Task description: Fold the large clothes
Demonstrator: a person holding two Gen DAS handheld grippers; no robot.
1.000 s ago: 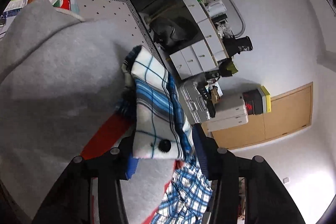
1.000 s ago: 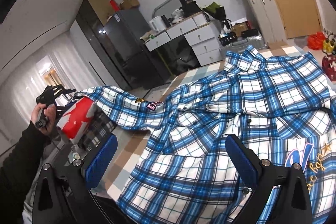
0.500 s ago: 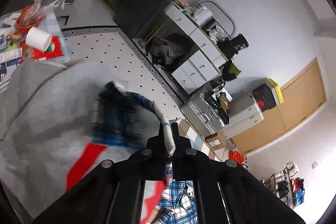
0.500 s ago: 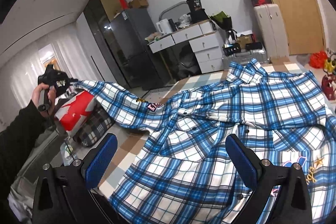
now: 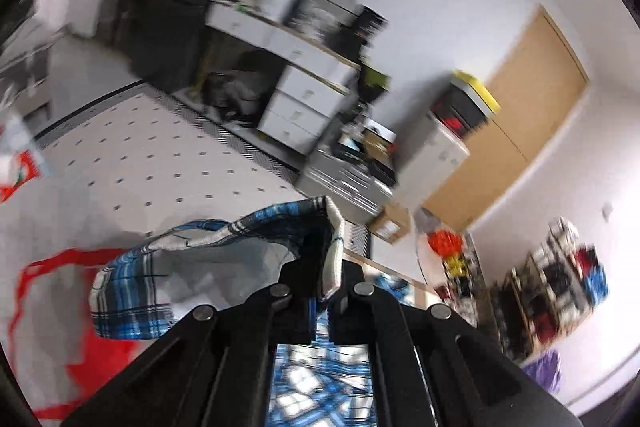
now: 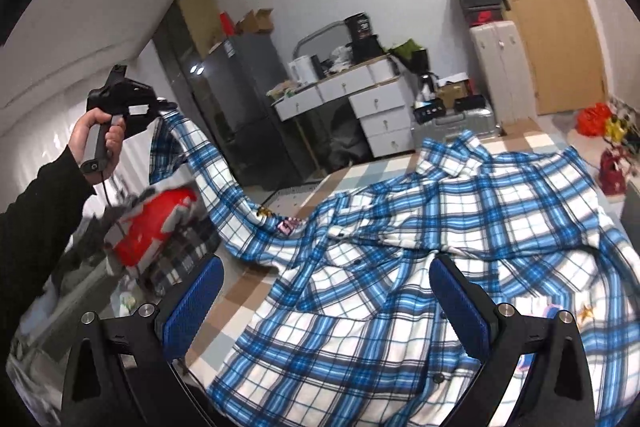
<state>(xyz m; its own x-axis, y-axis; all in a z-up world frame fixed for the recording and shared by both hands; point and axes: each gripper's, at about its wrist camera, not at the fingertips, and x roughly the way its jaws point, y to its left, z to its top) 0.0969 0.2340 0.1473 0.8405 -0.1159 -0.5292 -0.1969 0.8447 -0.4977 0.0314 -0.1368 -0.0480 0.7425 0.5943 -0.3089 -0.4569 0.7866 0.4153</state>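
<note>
A large blue and white plaid shirt [image 6: 420, 267] lies spread on a checked table [image 6: 244, 291]. My left gripper [image 5: 326, 291] is shut on the cuff of the shirt's sleeve [image 5: 332, 247]. It also shows in the right wrist view [image 6: 160, 107], held high at the far left, with the sleeve [image 6: 216, 179] hanging from it down to the shirt body. My right gripper [image 6: 326, 303] is open and empty, hovering above the shirt's lower front.
A red, grey and plaid heap of clothes [image 6: 152, 227] lies at the table's left end. Beyond stand a dark fridge [image 6: 236, 99], a white drawer desk [image 6: 360, 107], a suitcase [image 6: 500, 67] and a wooden door [image 6: 560, 27].
My left gripper has shut on the sleeve cuff and lifted it up and away from the heap. The right gripper has stayed open over the shirt.
</note>
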